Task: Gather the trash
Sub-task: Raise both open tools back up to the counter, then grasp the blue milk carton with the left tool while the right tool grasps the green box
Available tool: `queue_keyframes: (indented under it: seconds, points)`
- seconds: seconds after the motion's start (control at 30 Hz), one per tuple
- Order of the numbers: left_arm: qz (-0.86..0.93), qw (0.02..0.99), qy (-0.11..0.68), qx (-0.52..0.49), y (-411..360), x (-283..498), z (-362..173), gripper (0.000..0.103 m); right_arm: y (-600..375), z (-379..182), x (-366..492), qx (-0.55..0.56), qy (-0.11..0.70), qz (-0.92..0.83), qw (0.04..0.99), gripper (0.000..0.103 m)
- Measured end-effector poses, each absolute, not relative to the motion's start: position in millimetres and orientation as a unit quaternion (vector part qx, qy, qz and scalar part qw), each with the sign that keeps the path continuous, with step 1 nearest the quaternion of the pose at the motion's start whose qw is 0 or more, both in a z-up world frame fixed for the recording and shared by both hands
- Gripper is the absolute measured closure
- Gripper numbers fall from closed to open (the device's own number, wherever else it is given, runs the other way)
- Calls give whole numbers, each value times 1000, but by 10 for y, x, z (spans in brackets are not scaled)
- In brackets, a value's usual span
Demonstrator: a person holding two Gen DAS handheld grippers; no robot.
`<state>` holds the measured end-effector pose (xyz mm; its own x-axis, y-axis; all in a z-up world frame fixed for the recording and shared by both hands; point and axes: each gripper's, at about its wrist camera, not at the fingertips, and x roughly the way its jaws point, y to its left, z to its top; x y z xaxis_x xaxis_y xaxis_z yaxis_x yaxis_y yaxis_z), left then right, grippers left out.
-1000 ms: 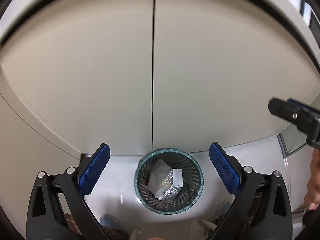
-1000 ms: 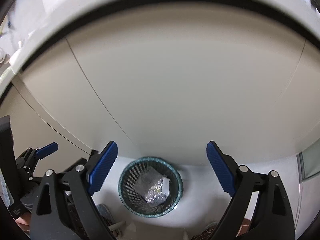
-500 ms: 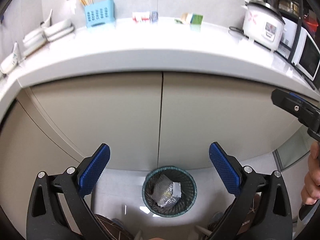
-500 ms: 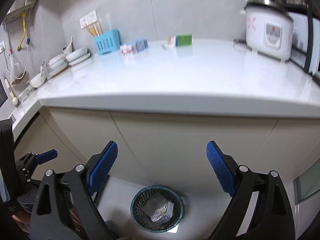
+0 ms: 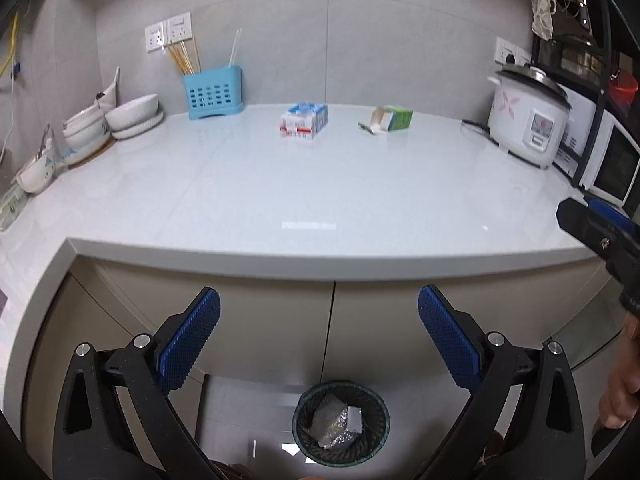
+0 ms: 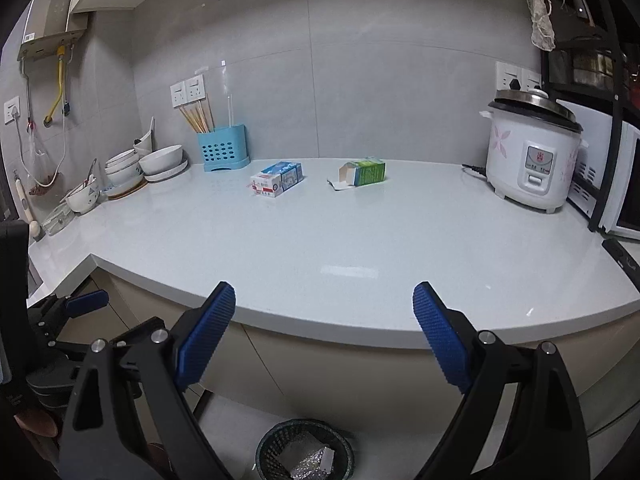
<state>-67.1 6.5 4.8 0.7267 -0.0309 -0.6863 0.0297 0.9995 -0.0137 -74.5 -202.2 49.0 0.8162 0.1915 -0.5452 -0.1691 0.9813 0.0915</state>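
Left tool (image 5: pixel 318 332): blue ribbed pads spread wide, nothing gripped; held below the front edge of the pale grey stone surface (image 5: pixel 320 200).

Right tool (image 6: pixel 324 330): pads likewise spread, nothing between them; held at the same edge.

Blue-and-white carton with red band (image 6: pixel 277 179): laid on its side far back on the surface, well apart from both tools.

Green-and-white carton with opened flap (image 6: pixel 362 173): just to the right of the first, equally far from the tools.

Dark mesh wastebasket (image 5: pixel 341 420): set on the floor under the surface, beneath the left tool; crumpled silvery wrapping, probably foil, is seen inside.

White rice cooker with pink flower print (image 6: pixel 532 156): stood at the right rear.

Light blue perforated utensil holder (image 5: pixel 213 92): stood at the left rear beside stacked white bowls (image 5: pixel 134 116).
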Motion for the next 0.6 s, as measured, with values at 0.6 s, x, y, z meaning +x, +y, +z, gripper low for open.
queue_keyframes:
  seconds: [0.6]
  points:
    - [6,926,378,8,271,1257,306,6,-1951,506,1276,-6,325,68,943,16]
